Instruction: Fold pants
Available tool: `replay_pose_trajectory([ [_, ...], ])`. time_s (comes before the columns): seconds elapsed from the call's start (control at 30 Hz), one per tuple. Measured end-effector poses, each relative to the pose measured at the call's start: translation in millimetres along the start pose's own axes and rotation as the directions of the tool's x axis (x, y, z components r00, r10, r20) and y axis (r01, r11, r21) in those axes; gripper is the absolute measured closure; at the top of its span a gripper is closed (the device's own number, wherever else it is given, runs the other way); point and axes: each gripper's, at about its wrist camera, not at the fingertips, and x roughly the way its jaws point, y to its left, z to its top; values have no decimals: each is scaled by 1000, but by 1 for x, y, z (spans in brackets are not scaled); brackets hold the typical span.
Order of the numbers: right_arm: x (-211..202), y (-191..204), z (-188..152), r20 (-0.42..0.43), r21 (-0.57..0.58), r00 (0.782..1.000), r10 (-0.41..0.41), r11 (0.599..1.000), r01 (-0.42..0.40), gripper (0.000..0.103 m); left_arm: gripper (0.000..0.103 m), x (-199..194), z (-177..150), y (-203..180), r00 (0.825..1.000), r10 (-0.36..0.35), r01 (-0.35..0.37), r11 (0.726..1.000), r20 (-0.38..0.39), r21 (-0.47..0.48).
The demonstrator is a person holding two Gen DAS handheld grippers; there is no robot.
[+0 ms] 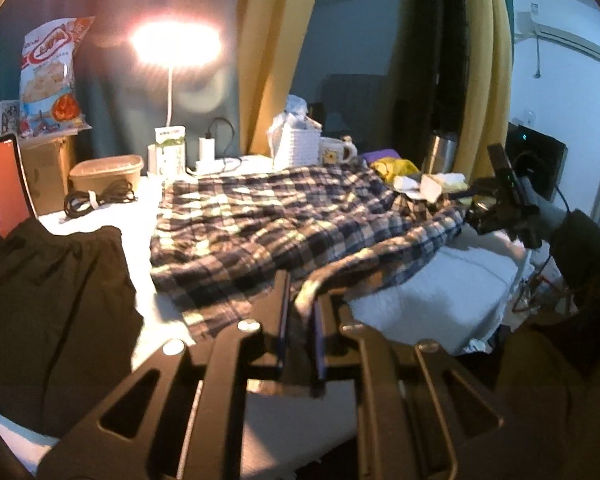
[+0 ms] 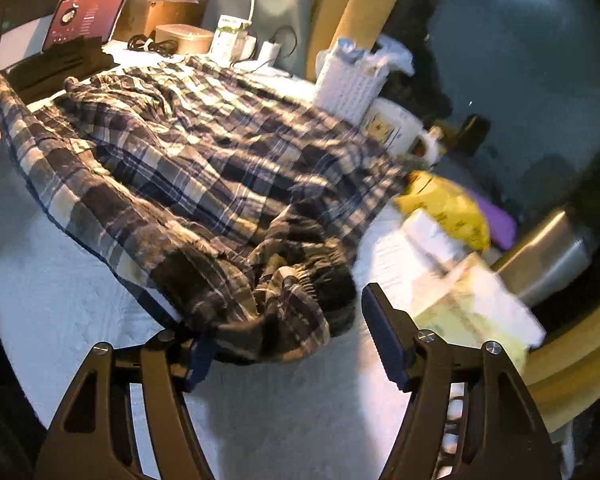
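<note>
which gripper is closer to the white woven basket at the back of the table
Right. The right gripper sits at the plaid pants' waistband end, below the white woven basket; the left gripper pinches the far hem.

Lighting: my desk lamp (image 1: 176,46) flares warm, blown-out glare; room otherwise dim. Fisheye edges curve, dark vignette; right-wrist view motion-blurred.

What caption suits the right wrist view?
Open right hand-held gripper reaches around the plaid pants' bunched waistband.
</note>
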Motion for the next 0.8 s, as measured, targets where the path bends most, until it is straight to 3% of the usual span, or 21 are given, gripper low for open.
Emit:
replay_pose_trajectory([
  [0.07,4,4,-2,15,-2,1000,16,1000,-16,47,92,1,3,5,1000,14,-14,1000,4,-12],
  [0.1,4,5,-2,27,7,999,30,1000,-31,70,92,1,3,7,1000,20,-20,1000,4,-17],
  [0.13,2,4,-1,45,25,998,35,999,-36,74,92,1,4,8,1000,27,-27,999,7,-21],
  [0.47,-34,-11,17,216,162,976,-43,987,8,78,92,1,25,18,997,40,-38,999,68,-31],
  [0.8,-48,-31,48,274,279,958,-81,960,1,78,92,7,89,41,977,52,-57,998,207,21],
])
